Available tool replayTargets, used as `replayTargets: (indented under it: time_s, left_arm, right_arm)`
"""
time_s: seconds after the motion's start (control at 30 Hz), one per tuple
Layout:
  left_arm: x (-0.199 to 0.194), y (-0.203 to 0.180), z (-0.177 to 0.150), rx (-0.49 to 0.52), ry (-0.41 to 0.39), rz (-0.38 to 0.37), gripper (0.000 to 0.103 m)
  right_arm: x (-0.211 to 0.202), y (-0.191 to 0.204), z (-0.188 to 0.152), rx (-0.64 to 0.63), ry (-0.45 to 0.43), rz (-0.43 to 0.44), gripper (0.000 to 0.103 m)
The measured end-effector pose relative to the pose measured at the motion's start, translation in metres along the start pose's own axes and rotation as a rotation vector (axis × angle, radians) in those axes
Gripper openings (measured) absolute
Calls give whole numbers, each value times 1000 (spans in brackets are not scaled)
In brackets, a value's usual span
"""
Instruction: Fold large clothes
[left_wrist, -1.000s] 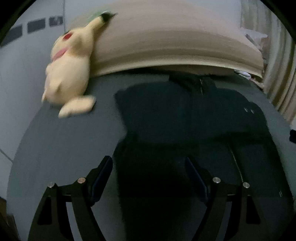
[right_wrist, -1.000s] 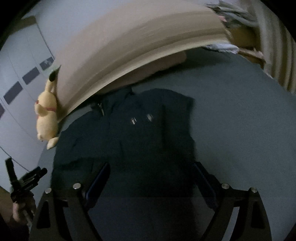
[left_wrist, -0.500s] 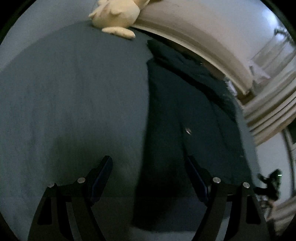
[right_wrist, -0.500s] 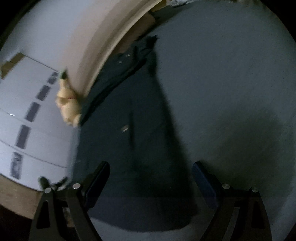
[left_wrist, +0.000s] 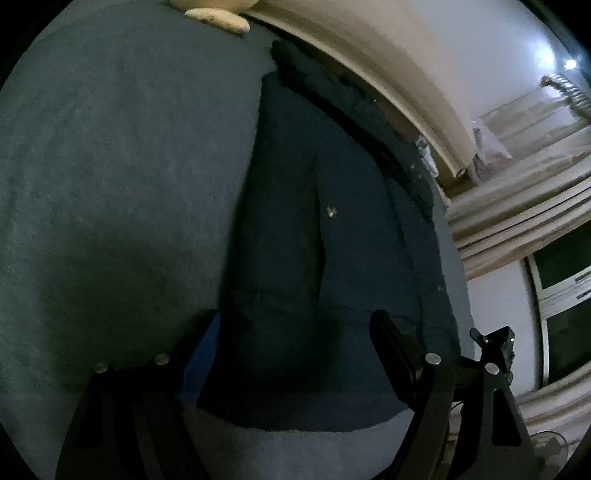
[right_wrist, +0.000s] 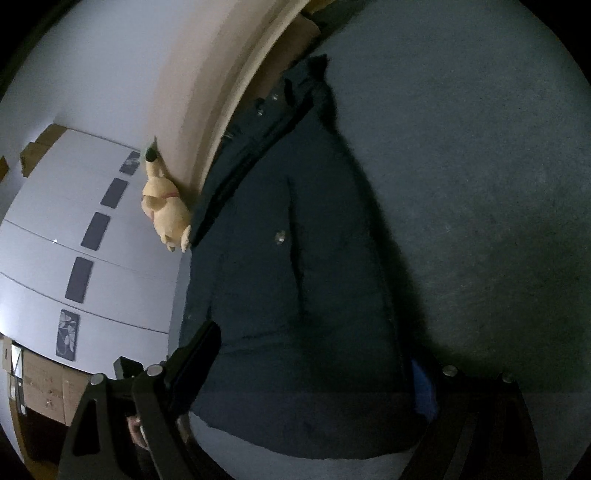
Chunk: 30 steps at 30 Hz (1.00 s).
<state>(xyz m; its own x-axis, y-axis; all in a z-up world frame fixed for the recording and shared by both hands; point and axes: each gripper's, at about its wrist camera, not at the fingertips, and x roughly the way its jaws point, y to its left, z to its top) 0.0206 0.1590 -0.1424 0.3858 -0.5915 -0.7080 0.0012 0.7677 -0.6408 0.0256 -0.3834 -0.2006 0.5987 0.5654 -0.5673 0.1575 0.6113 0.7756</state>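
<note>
Left wrist view: a dark navy jacket (left_wrist: 317, 258) lies spread flat on a grey-green bed cover (left_wrist: 110, 184). It runs lengthwise from its collar, which lies up against the beige headboard (left_wrist: 388, 62) at the head of the bed, down to its hem near the foot edge closest to the camera. A small silver snap (left_wrist: 331, 211) shows near the jacket's middle. The left gripper (left_wrist: 295, 343) has its two black fingers spread wide apart, one over the jacket's left edge and one over its right side, just above the hem; nothing is clamped between them. A sliver of the yellow plush toy (left_wrist: 218, 16) sits at the head of the bed, left of the jacket's collar. Past the right edge of the bed hang beige curtains (left_wrist: 517, 206), and part of the other black gripper shows low at that side.

Right wrist view: the same jacket (right_wrist: 295, 258) stretches from the headboard (right_wrist: 207, 92) toward the camera, lying along the left edge of the bed, with bare bed cover (right_wrist: 480, 184) filling the right side. The right gripper (right_wrist: 314, 358) also stands wide open, its fingers straddling the lower part of the jacket near the hem, gripping nothing. The plush toy (right_wrist: 166, 210) leans against the headboard at the bed's left corner, touching the jacket's shoulder area. Behind it is a white wardrobe (right_wrist: 74, 229) with dark rectangular panels. Cardboard boxes (right_wrist: 48, 384) stand on the floor low at the left.
</note>
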Motion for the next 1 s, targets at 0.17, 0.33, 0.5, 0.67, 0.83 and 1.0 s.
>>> replayTargets:
  time_s: [0.17, 0.33, 0.5, 0.67, 0.83, 1.0]
  left_arm:
    - [1, -9, -2, 24, -10, -22, 80]
    - [-12, -30, -9, 127, -83, -1, 46]
    - [1, -17, -7, 69, -72, 21, 59]
    - [8, -37, 0, 23, -45, -121, 68]
    - [15, -56, -2, 129, -83, -89, 79]
    - [13, -52, -12, 104, -103, -138, 79]
  right_arm:
    - [1, 4, 2, -17, 6, -14, 83]
    - [-3, 1, 1, -18, 10, -22, 59]
    - [0, -6, 3, 6, 12, -9, 59]
    - [0, -6, 3, -3, 11, -16, 60]
    - [1, -8, 3, 2, 12, -8, 59]
    - [-1, -8, 4, -5, 22, -2, 59]
